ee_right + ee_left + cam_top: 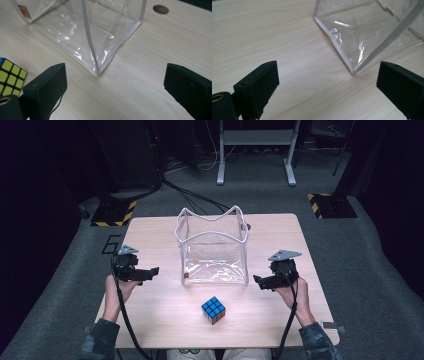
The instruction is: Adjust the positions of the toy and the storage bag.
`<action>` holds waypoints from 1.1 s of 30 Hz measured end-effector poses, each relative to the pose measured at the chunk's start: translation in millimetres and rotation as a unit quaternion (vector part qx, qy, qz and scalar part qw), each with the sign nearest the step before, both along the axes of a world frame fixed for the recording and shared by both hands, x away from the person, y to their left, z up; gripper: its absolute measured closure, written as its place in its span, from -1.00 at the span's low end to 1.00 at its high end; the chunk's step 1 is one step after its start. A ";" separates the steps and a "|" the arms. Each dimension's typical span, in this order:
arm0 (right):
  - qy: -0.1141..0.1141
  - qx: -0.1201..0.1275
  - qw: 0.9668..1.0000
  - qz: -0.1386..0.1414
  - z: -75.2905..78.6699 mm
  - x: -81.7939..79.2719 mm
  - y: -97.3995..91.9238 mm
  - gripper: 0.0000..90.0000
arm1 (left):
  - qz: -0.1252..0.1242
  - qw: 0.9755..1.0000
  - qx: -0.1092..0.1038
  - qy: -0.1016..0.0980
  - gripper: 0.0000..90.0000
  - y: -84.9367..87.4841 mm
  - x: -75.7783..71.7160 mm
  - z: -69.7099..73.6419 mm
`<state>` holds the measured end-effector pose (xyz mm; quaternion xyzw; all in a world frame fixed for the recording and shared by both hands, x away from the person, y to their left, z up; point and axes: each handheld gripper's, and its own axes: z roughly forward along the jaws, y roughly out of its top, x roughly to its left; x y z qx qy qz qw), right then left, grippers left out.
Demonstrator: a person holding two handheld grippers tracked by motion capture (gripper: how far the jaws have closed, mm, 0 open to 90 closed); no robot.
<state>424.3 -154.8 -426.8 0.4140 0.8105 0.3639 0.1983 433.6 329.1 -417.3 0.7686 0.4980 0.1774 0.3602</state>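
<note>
The wooden table [150, 227] carried the whole scene; on it, at the middle and slightly toward the far side, stood the clear plastic bag [212, 247] with white-trimmed edges, upright and open at the top, nothing visible inside it; nearer the person, just in front of the bag and a little right of its left corner, sat the puzzle cube [213, 310], blue face up, well apart from both tools. The bag stood squarely between the two tongs — the left gripper [150, 272] just off its near left corner, the right gripper [258, 281] just off its near right corner, each pointing inward toward it; neither seemed clearly nearer, and neither touched it. In the left gripper view the bag's corner [352, 71] lay ahead and to the right of centre between the black jaws; in the right gripper view the other corner [98, 72] lay ahead and slightly left of centre, with the cube's yellow face [11, 77] at the left edge. Both sets of jaws stood wide apart and held nothing. The coming move likely turned on each tool closing on its own side of the bag. A small brown tag [186, 276] sat at the bag's near left bottom corner — too small to read; a figure resembling a 6 [111, 244] marked the floor left of the table.
</note>
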 end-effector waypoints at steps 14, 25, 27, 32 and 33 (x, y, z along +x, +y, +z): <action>0.026 0.007 1.000 -0.003 -68.1 -17.9 2.1 -0.91 | 0.005 0.999 0.004 0.039 -0.96 9.2 -15.2 -71.4; 0.031 0.007 0.999 -0.008 -91.7 -22.7 2.4 -0.90 | 0.020 0.999 0.020 0.036 -0.99 12.8 -20.9 -96.5; 0.034 0.006 0.999 -0.010 -95.0 -22.3 1.8 -0.90 | 0.020 0.999 0.029 0.036 -1.00 12.5 -21.9 -99.8; 0.029 0.003 0.999 -0.016 -100.9 -24.7 0.4 -0.88 | 0.022 0.999 0.032 0.030 -0.99 11.6 -24.6 -107.1; 0.031 0.004 0.999 -0.017 -101.2 -24.7 0.6 -0.89 | 0.024 0.999 0.033 0.025 -0.99 11.1 -25.9 -108.2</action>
